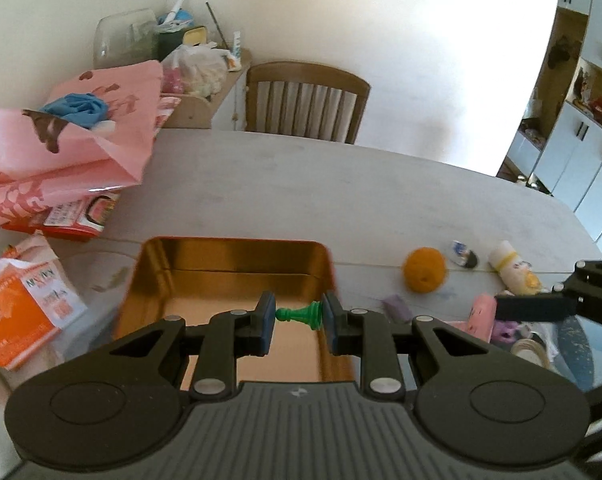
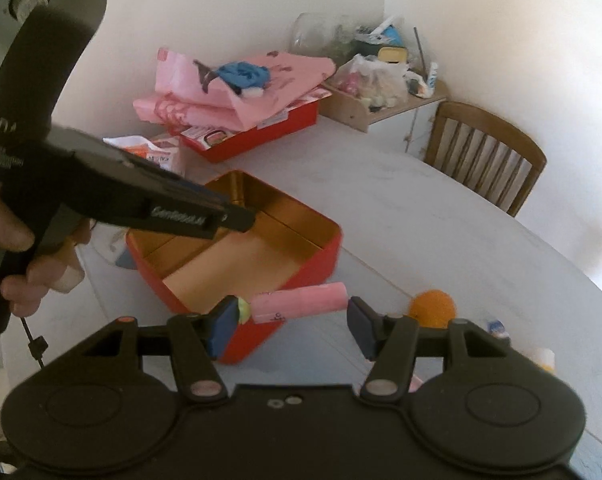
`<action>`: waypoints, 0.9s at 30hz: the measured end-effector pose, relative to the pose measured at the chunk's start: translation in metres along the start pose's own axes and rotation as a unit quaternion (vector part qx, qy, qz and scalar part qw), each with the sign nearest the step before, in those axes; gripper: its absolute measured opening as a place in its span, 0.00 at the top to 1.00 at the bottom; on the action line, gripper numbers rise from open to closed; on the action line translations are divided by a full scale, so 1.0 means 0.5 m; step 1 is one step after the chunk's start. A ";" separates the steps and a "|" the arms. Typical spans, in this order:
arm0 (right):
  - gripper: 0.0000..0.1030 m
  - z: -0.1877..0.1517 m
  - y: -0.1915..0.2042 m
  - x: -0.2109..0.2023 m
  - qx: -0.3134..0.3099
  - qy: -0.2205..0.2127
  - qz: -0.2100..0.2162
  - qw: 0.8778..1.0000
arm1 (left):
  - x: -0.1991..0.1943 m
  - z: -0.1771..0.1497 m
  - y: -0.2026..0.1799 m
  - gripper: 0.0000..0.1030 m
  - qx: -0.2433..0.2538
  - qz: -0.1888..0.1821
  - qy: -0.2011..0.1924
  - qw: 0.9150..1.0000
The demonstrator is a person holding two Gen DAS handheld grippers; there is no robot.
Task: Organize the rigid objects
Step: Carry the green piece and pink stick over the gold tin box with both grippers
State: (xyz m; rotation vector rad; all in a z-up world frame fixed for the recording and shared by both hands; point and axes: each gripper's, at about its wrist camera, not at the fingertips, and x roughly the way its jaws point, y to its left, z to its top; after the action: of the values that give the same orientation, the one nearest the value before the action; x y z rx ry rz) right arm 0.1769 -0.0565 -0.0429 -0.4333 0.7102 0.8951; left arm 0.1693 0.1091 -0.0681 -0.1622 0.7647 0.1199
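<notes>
My left gripper point(image 1: 299, 314) is shut on a small green chess pawn point(image 1: 301, 313), held sideways over the open red tin point(image 1: 229, 252) with a gold inside. In the right wrist view the left gripper point(image 2: 237, 216) hovers over that tin point(image 2: 321, 256). My right gripper point(image 2: 291, 316) holds a pink cylinder point(image 2: 301, 303) lengthwise between its pads, just above the tin's near corner. An orange ball point(image 1: 425, 270) lies on the table right of the tin; it also shows in the right wrist view point(image 2: 435, 307).
Small toys and a white bottle point(image 1: 513, 268) lie at the table's right. Pink bags point(image 1: 61, 140) on a red box point(image 2: 253, 136), and an orange packet point(image 1: 25, 304), crowd the left. A wooden chair point(image 1: 305, 104) stands behind the table point(image 1: 301, 184).
</notes>
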 end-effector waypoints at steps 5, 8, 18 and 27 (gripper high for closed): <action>0.43 0.037 0.032 0.074 0.012 0.021 0.005 1.000 | 0.042 0.022 0.062 0.76 -0.006 0.005 0.009 1.000; 0.43 0.053 0.051 0.110 0.010 0.027 0.011 1.000 | 0.072 0.030 0.087 0.76 -0.005 0.002 0.016 1.000; 0.43 0.074 0.083 0.232 -0.008 0.088 0.023 0.996 | 0.170 0.036 0.116 0.76 0.015 -0.014 0.050 0.999; 0.44 0.063 0.095 0.289 -0.025 0.127 0.031 0.991 | 0.228 0.029 0.116 0.76 0.021 -0.019 0.086 0.996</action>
State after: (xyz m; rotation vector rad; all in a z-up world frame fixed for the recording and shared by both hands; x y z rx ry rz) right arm 0.2111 0.0694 -0.1268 -0.5796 0.9408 0.9273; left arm 0.2512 0.1743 -0.1433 -0.1485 0.9349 0.0550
